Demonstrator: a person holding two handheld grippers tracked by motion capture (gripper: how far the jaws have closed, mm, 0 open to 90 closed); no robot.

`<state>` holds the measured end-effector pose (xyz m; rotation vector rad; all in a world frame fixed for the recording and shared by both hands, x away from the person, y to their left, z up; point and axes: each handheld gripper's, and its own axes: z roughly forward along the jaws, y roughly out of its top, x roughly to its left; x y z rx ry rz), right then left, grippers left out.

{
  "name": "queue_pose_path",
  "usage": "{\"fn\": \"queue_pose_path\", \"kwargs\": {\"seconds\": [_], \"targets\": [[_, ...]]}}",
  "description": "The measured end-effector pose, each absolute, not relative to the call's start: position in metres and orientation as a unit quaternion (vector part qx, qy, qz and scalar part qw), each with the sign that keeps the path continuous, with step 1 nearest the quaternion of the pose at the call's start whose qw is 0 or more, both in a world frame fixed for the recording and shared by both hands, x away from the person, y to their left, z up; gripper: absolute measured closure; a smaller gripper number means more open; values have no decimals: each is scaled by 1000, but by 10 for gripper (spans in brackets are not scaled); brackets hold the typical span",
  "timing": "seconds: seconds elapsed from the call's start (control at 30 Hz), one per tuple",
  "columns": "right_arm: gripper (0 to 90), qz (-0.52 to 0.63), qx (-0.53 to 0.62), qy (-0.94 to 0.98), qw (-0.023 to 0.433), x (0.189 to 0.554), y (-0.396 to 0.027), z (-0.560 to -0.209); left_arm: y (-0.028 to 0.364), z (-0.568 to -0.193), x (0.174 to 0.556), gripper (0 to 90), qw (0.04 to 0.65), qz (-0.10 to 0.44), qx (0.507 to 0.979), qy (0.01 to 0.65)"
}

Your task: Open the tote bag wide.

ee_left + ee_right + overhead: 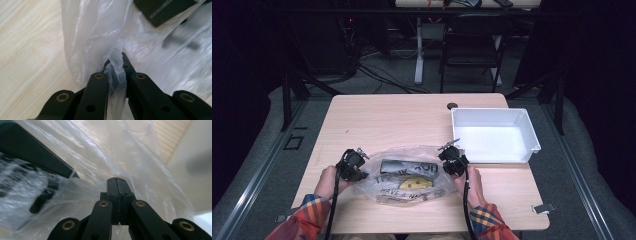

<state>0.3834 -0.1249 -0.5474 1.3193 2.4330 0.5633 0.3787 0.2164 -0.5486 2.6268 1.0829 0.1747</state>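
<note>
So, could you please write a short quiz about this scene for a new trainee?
1. True or false: the left gripper has pinched a fold of the clear printed plastic bag.
2. Where does the white rectangular plastic bin sit relative to the bag?
A. beyond it, to the right
B. on the floor
C. under it
3. Fill in: the long black box lies ___ the bag.

Key:
1. True; film is bunched between its fingers.
2. A.
3. inside. The right gripper is also shut on the bag's film.
</note>
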Motion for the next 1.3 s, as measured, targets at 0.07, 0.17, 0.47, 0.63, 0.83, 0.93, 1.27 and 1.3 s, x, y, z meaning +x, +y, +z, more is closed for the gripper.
{"fn": "queue_pose_path", "kwargs": {"seconds": [0.07,0.17,0.47,0.63,0.83,0.93,1.27,1.3], "targets": [[900,183,465,850,167,384,-126,-547,219,-550,379,896,138,62,914,377],[900,174,474,847,167,384,-129,-551,224,-549,378,900,123,63,913,384],[801,215,445,857,148,379,-126,-542,234,-530,369,818,174,17,911,373],[611,252,430,855,142,370,-133,-521,233,-511,368,588,220,11,902,371],[451,280,413,857,131,354,-142,-500,233,-495,369,414,258,13,893,369],[408,292,397,861,128,347,-142,-492,231,-485,370,357,277,26,888,366],[277,281,332,893,115,330,-100,-494,192,-482,395,257,283,73,898,329],[277,280,327,895,117,329,-96,-495,187,-483,399,253,279,73,901,323]]}}
